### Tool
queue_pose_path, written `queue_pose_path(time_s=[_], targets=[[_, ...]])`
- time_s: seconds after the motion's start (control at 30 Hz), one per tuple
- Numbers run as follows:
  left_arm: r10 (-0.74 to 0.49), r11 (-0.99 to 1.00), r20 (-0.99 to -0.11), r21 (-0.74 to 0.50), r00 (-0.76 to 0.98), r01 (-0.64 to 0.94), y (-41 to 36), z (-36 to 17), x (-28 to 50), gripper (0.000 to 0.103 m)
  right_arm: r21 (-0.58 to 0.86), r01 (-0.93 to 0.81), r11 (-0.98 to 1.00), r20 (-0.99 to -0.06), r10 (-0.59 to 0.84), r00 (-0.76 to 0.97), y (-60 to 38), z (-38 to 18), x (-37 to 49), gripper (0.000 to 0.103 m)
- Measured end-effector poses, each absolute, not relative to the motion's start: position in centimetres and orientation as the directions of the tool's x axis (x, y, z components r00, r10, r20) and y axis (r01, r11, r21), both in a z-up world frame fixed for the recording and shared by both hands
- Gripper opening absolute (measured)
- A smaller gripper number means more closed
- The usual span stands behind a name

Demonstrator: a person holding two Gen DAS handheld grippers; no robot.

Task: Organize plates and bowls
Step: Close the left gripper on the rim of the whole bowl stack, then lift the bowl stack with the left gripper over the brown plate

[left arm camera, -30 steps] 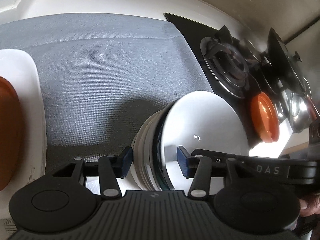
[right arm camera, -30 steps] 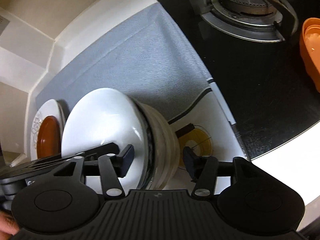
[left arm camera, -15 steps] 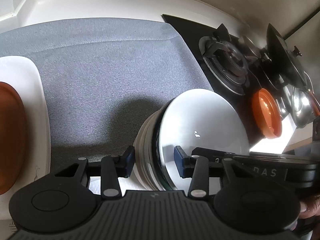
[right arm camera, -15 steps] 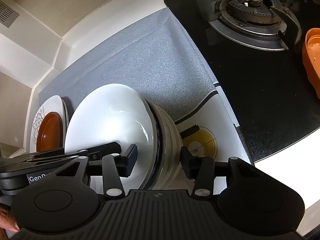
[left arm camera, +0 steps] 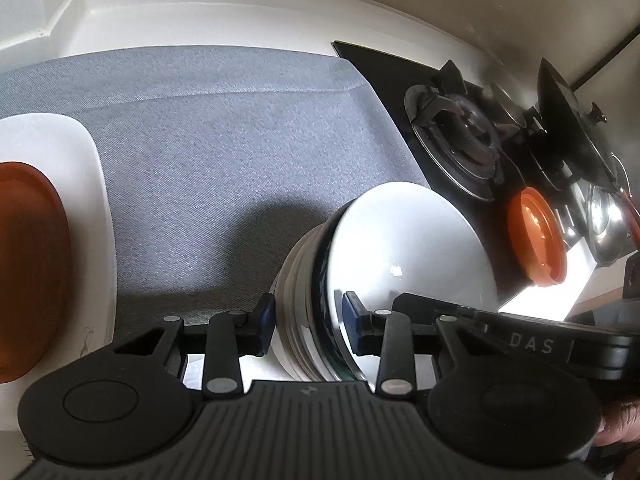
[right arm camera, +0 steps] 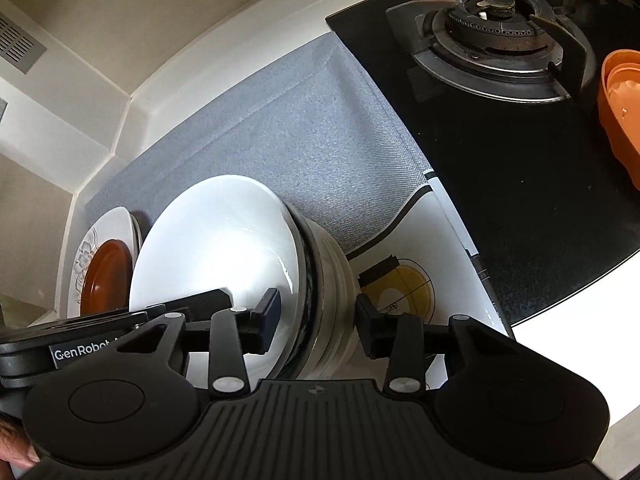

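A stack of white bowls (left arm camera: 400, 256) with a dark-rimmed one among them is held between both grippers, lifted over the counter. My left gripper (left arm camera: 308, 322) is shut on one edge of the stack, fingers on either side of the rims. My right gripper (right arm camera: 316, 320) is shut on the opposite edge of the stack (right arm camera: 224, 248). A white flowered plate (right arm camera: 92, 240) with a brown plate (right arm camera: 106, 276) on it lies at the left; both also show in the left wrist view, the white plate (left arm camera: 80, 152) and the brown plate (left arm camera: 32, 264).
A grey mat (left arm camera: 224, 140) covers the counter. A black gas hob (right arm camera: 520, 152) with a burner (right arm camera: 496, 40) lies to the right, with an orange container (right arm camera: 620, 116) on it. A printed white sheet (right arm camera: 416, 264) lies under the stack. The wall corner stands behind.
Both grippers and the bowl stack have risen and pulled back a little from the mat; the grip on the stack is unchanged.
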State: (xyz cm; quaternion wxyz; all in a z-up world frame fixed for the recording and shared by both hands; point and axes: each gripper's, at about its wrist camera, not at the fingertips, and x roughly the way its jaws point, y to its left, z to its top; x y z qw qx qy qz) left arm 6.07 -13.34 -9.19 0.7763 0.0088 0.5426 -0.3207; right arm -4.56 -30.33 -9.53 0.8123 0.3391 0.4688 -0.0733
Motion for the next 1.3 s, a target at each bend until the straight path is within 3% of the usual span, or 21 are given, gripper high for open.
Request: queue_pose_path(time_s=[0.73, 1.07, 1.3], targets=[[-0.535, 0.826, -0.760, -0.380, 0.368, 0.416, -7.8, -4.2, 7.2, 0.040, 0.448, 0.313, 0.838, -0.770, 0.183, 0.612, -28.1, -4.2, -0.7, 0.040], [-0.432, 0.901, -0.742, -0.371, 0.513, 0.224, 1.8, -2.0, 8.7, 0.040, 0.451, 0.111, 0.886, -0.735, 0.298, 0.609, -20.9, -1.6, 6.3, 0.039], [-0.339, 0.935, -0.777, -0.340, 0.530, 0.100, 6.6, -3.6, 10.2, 0.040, 0.476, 0.020, 0.879, -0.736, 0.386, 0.556, -14.8, -2.9, 10.8, 0.039]])
